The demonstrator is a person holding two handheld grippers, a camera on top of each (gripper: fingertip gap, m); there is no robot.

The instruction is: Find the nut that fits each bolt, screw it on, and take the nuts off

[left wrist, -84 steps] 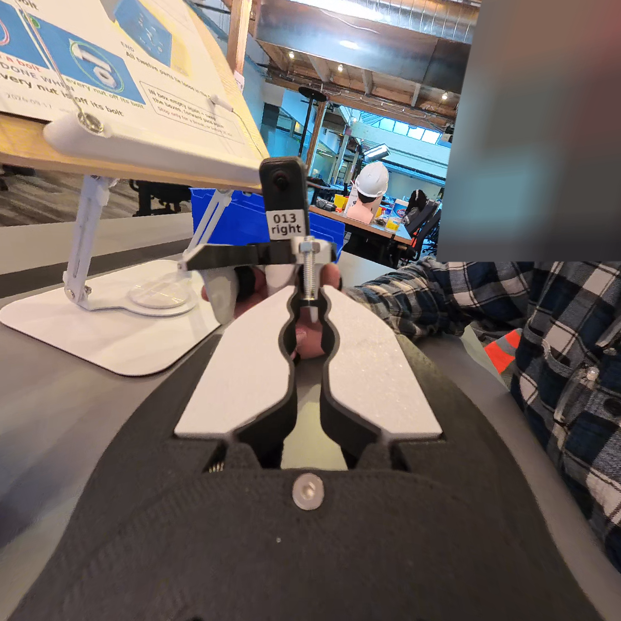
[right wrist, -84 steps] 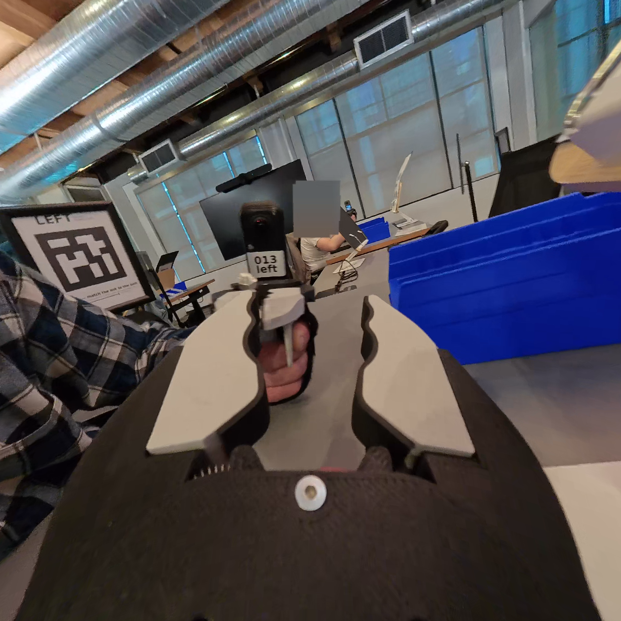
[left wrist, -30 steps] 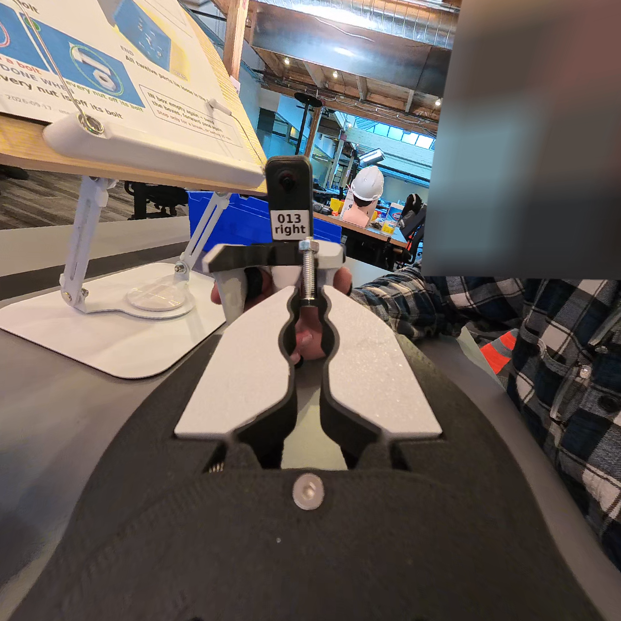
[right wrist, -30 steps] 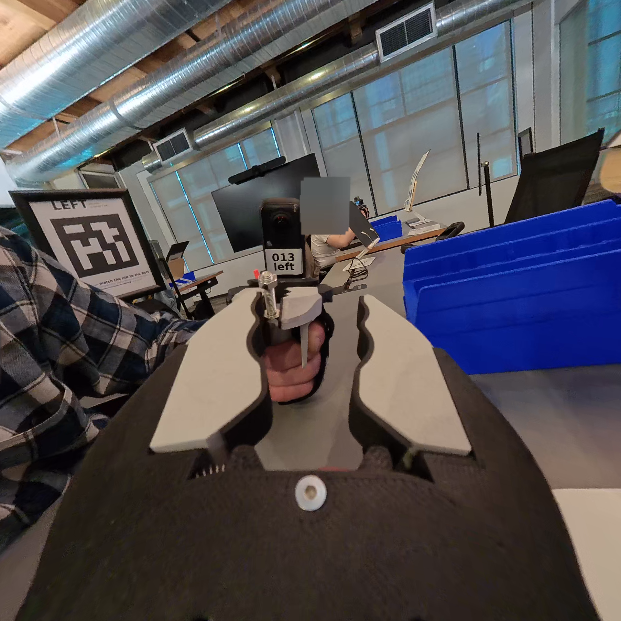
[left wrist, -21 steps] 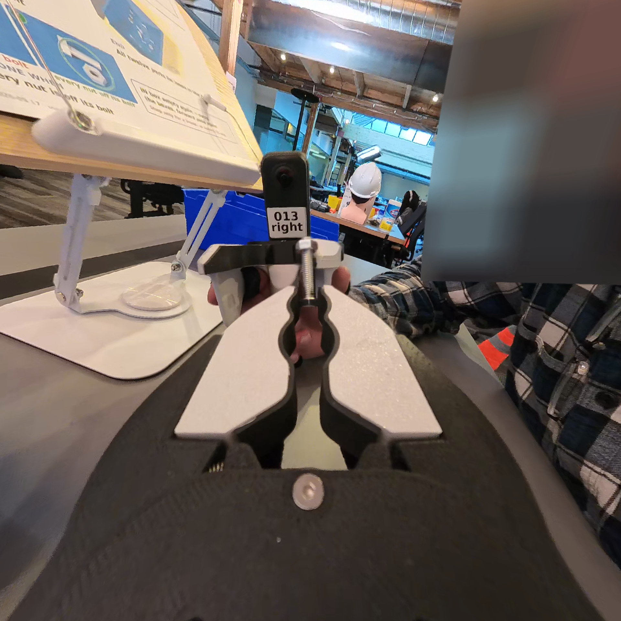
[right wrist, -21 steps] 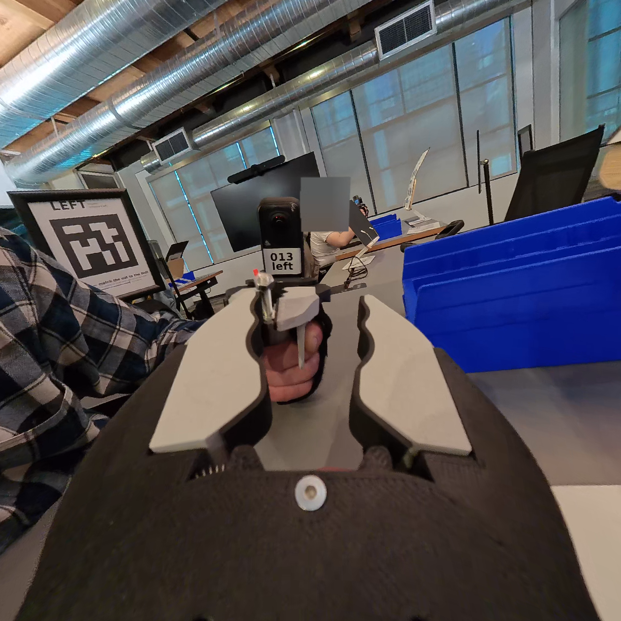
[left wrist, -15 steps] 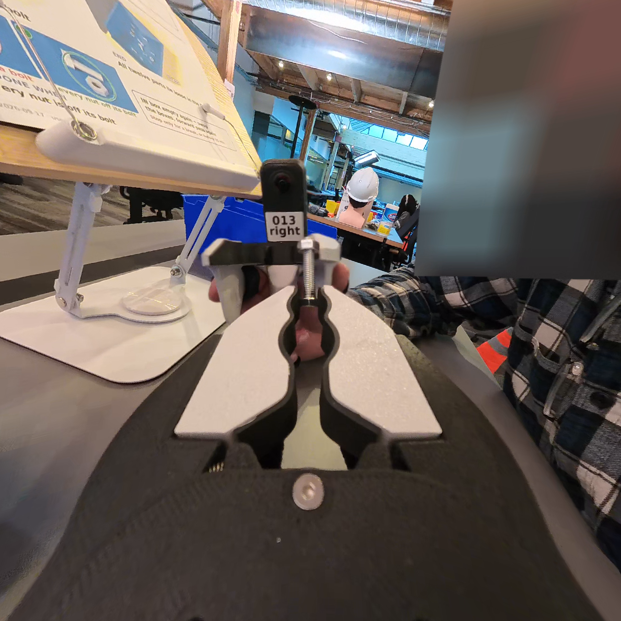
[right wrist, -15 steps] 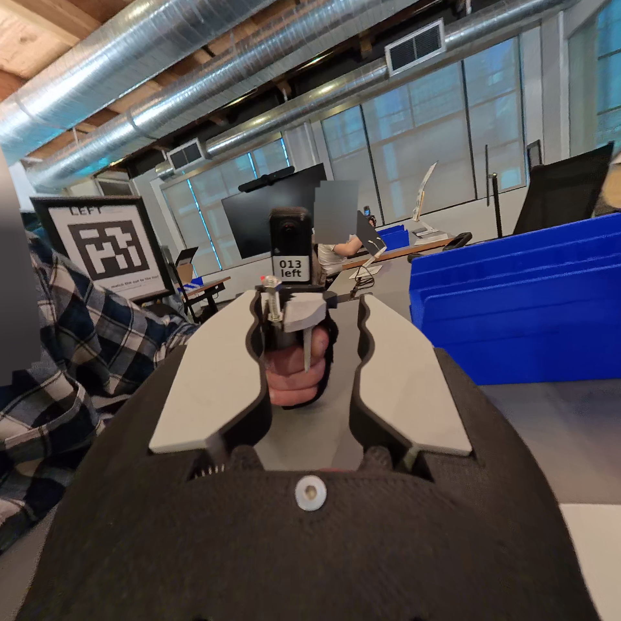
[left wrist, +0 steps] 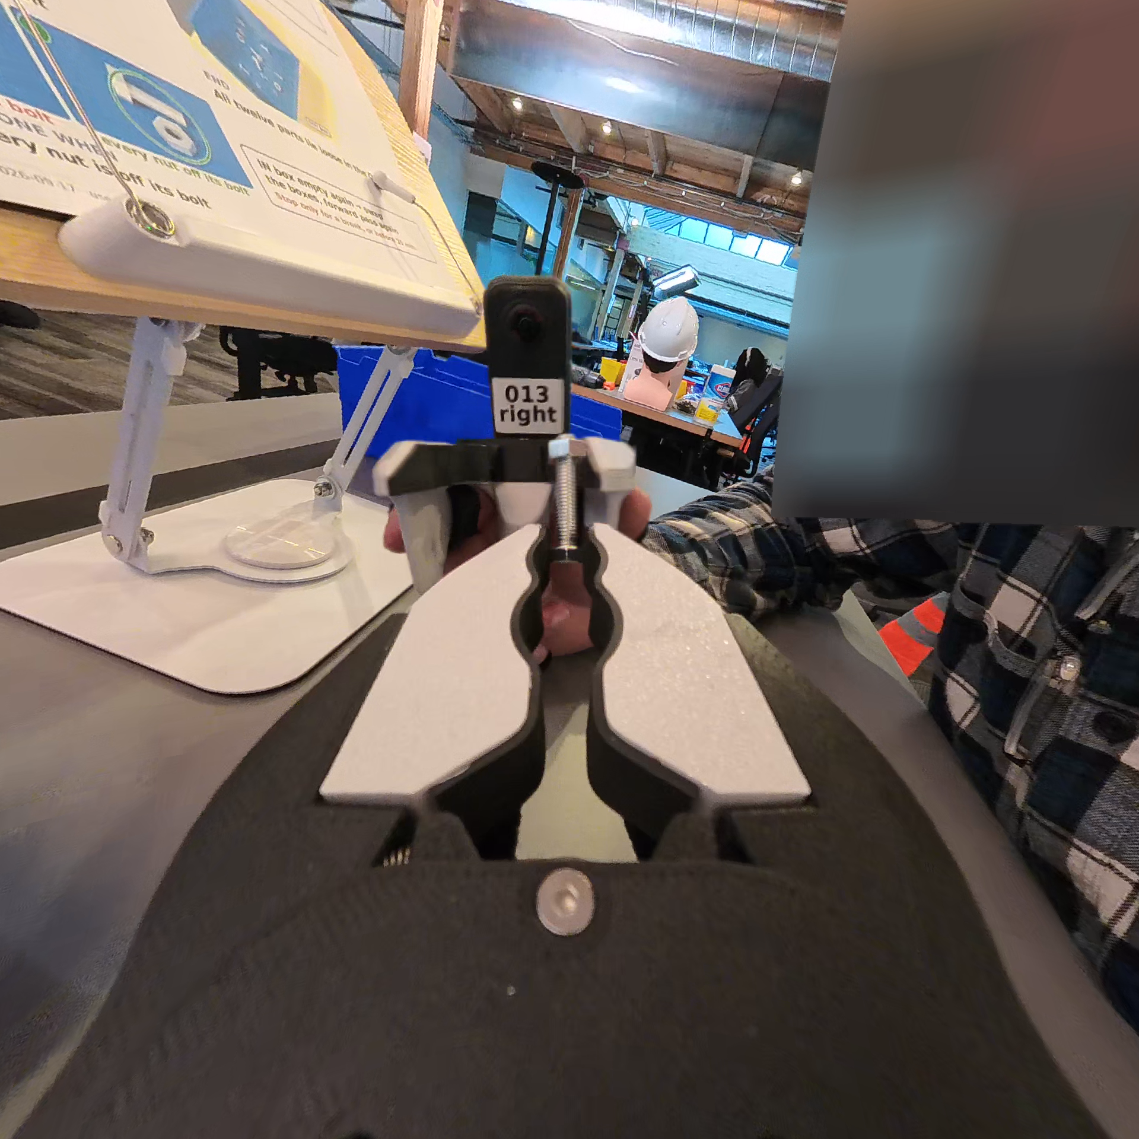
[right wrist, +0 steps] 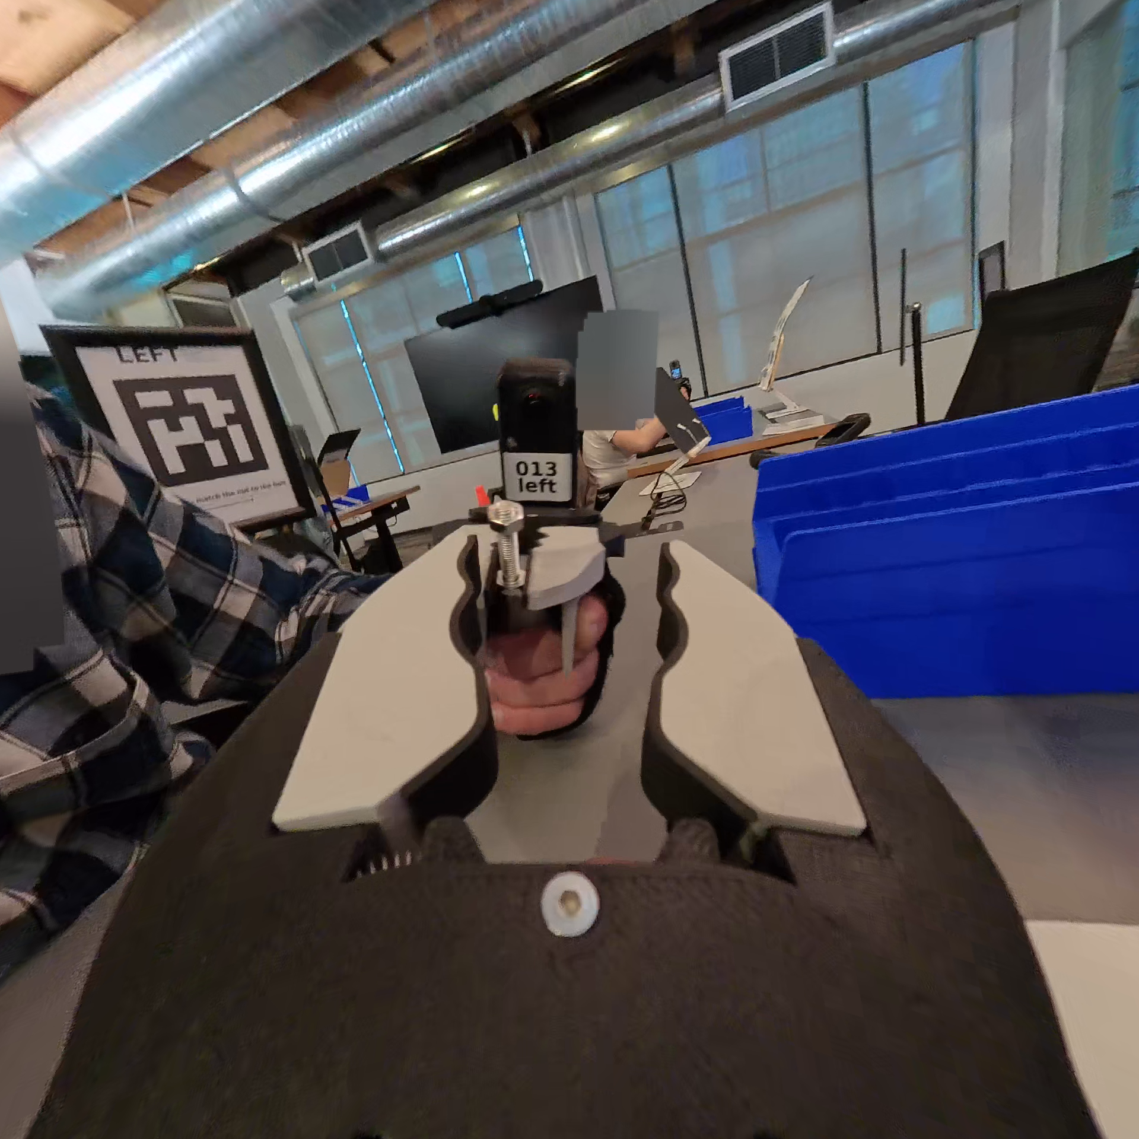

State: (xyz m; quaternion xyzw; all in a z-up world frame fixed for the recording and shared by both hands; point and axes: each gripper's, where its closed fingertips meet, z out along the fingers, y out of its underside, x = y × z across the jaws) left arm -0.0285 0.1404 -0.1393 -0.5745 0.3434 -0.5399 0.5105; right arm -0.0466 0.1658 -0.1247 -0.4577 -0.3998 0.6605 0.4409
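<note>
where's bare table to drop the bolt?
Free: grey table in front of the blue bins, and the strip left of the left gripper, before the white stand base. Crowded: between the grippers, where the bolt is held upright.

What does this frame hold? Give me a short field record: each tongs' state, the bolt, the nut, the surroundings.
left tongs: shut on the bolt's lower end
bolt: silver, threaded, upright
nut: hex, at the bolt's top end
right tongs: open, nothing pressed between them, facing the bolt
surroundings: blue bins, white document stand, grey table
</note>
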